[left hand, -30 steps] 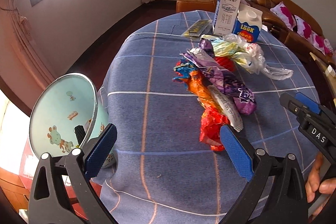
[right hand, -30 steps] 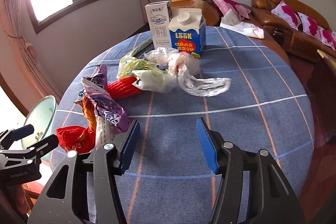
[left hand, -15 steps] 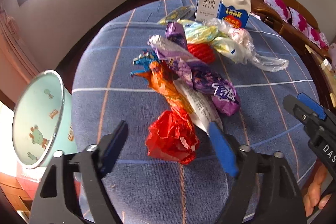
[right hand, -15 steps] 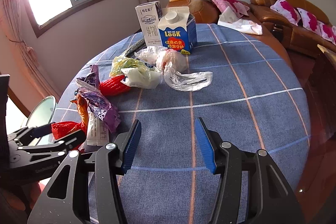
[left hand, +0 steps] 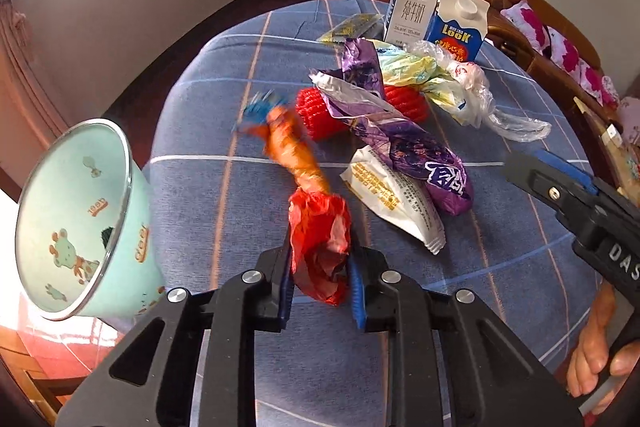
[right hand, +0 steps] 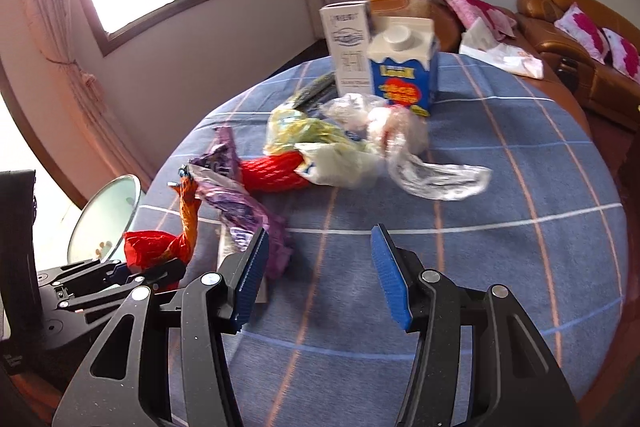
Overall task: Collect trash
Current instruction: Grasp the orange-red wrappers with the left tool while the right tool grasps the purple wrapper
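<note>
Grab step: your left gripper (left hand: 320, 273) pinches the red-orange wrapper (left hand: 320, 239) at the table's near edge; right gripper (right hand: 318, 277) gapes empty. Next, carry it to the mint enamel basin (left hand: 76, 223).

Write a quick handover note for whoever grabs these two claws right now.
Left claw: shut on the red-orange wrapper at the table's near edge.
Right claw: open, holds nothing, over the blue cloth.
Bin: beside the table, on the left claw's side.
Done: one wrapper gripped, none visibly binned.
Left: purple wrapper, white packet, red net, plastic bags, two cartons.
</note>
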`<state>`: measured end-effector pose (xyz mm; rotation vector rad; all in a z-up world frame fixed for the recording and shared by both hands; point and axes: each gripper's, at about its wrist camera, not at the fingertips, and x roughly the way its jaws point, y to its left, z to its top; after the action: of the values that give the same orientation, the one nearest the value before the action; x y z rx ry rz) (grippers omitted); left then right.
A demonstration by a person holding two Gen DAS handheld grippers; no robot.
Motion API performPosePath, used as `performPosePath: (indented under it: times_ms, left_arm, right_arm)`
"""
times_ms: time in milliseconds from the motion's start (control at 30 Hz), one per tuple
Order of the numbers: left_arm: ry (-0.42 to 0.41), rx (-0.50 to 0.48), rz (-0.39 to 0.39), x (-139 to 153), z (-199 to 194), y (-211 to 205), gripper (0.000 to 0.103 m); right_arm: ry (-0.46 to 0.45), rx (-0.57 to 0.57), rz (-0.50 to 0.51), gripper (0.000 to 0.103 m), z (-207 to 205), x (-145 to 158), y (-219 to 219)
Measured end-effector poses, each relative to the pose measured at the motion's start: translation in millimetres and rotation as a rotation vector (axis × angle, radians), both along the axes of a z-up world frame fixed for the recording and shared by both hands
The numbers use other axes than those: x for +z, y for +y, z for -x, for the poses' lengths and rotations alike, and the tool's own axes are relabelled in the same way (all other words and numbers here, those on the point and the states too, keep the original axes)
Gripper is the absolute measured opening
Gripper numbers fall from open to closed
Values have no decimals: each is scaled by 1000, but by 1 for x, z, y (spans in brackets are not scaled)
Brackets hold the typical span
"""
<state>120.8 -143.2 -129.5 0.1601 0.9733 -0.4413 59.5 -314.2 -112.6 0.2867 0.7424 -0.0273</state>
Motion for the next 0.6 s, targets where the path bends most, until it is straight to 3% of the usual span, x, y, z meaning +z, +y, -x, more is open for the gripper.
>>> performPosePath:
  times_ms: [333, 400, 533, 600]
  left_arm:
    - [-35, 15, 20, 12, 1, 33, 21]
    - [-40, 16, 26, 14, 2, 35, 21]
    - [-51, 12, 27, 15, 2, 37, 21]
    - [-57, 13, 31, 16, 3, 39, 21]
  right_arm:
    - [68, 124, 19, 54, -47, -21, 32]
    - [87, 132, 7, 36, -50, -25, 34]
    - [86, 120, 12, 21, -47, -23, 37]
    - [80, 98, 3, 19, -42, -18, 36]
